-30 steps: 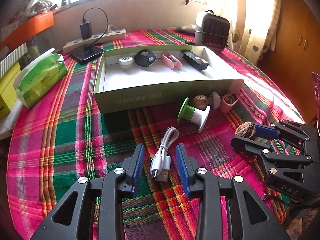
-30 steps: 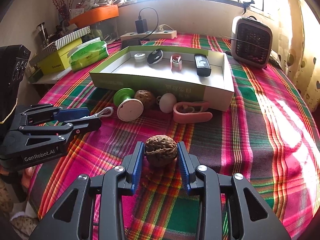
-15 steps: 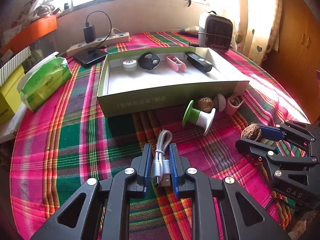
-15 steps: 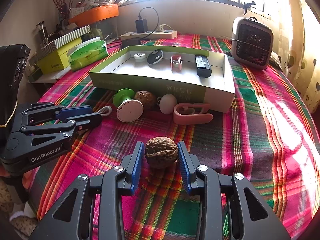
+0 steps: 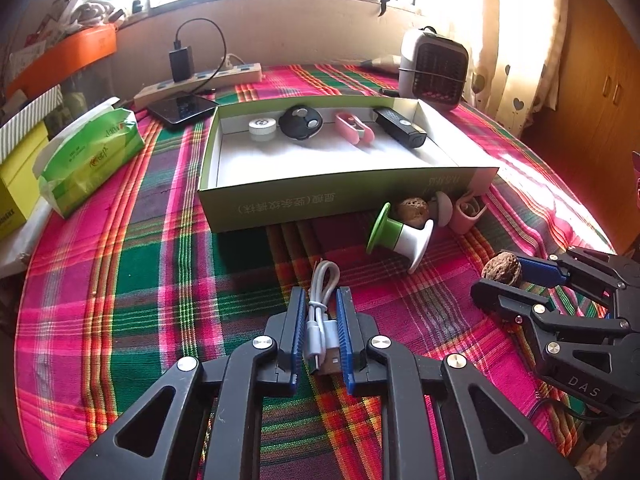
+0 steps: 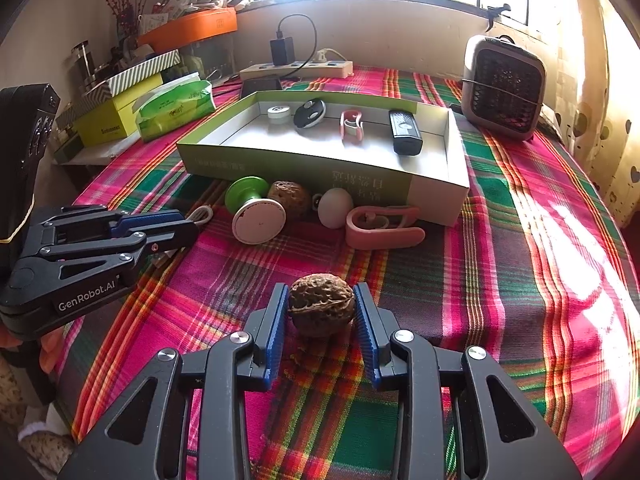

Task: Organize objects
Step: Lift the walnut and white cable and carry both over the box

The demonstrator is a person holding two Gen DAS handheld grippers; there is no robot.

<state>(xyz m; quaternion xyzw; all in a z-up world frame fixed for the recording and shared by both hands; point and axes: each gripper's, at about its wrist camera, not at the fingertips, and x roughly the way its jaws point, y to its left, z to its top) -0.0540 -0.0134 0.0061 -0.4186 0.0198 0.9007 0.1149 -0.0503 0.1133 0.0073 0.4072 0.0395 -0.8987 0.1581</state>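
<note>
My left gripper (image 5: 320,334) is shut on a coiled white USB cable (image 5: 320,320) just above the plaid tablecloth. My right gripper (image 6: 321,320) is shut on a brown walnut (image 6: 321,310); it also shows in the left wrist view (image 5: 502,270). A green-sided open box (image 5: 320,200) lies beyond, holding a white disc (image 5: 262,127), a black round fob (image 5: 300,123), a pink clip (image 5: 354,128) and a black stick (image 5: 400,128). In front of the box lie a green-and-white spool (image 6: 256,216), a second walnut (image 6: 289,196), a white egg shape (image 6: 335,207) and a pink clip (image 6: 382,228).
A green tissue pack (image 5: 92,156) and yellow boxes (image 6: 116,120) sit at the left. A power strip (image 5: 200,82) with charger and a dark phone (image 5: 182,107) lie behind the box. A small heater (image 6: 504,88) stands at the back right.
My left gripper closed on the USB cable and lifted it slightly. My right gripper closed its fingers onto the walnut.
</note>
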